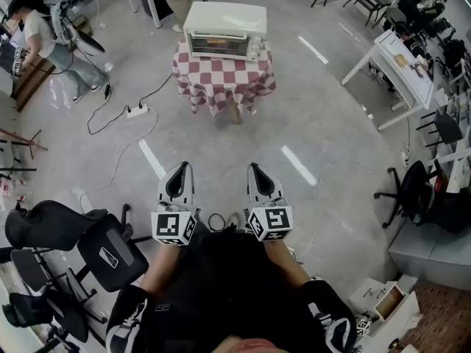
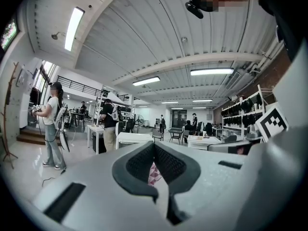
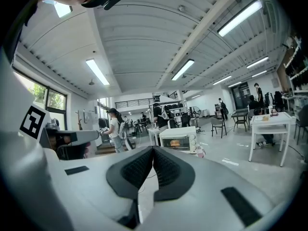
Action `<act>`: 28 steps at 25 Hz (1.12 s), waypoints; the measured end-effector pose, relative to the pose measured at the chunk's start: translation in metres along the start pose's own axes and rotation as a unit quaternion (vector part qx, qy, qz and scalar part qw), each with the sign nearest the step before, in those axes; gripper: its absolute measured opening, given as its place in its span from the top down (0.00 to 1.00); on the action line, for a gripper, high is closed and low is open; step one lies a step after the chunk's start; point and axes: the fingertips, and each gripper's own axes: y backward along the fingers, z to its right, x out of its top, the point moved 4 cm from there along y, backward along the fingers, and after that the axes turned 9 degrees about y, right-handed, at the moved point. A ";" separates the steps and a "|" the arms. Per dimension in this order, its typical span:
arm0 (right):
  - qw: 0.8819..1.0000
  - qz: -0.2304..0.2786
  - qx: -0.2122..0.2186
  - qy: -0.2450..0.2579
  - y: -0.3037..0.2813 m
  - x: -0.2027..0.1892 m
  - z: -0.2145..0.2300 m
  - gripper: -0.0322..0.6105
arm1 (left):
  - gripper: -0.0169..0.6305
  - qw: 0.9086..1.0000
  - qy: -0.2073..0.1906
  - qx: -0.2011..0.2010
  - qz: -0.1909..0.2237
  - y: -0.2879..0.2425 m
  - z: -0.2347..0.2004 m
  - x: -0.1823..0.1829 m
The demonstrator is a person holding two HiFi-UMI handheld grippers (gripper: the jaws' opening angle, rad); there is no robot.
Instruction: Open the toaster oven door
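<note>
1. My left tongs (image 1: 179, 169) and right tongs (image 1: 257, 169) are both closed tight and empty. I hold them level, side by side in front of my body, since nothing is within reach.
2. Bare floor (image 1: 221, 145) lies between them and the target.
3. The toaster oven (image 1: 224, 31) stands well ahead on the checked-cloth table (image 1: 221, 79). Its door (image 1: 218, 45) is shut and faces the table's near edge, so I judge a straight frontal approach suitable.

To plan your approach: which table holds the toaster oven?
The table draped in red-and-white checks, straight ahead; the toaster oven sits on top. The white table at right has no cloth.
</note>
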 end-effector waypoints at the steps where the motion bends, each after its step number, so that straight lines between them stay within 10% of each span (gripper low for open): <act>1: 1.000 -0.001 0.005 -0.001 0.001 -0.001 0.004 0.91 | 0.96 1.000 -0.002 0.003 -0.001 -0.001 0.004 -0.001; 28: 0.999 -0.042 0.016 0.012 -0.138 -0.013 0.082 0.91 | 0.96 0.999 0.014 0.000 -0.040 -0.171 -0.036 -0.013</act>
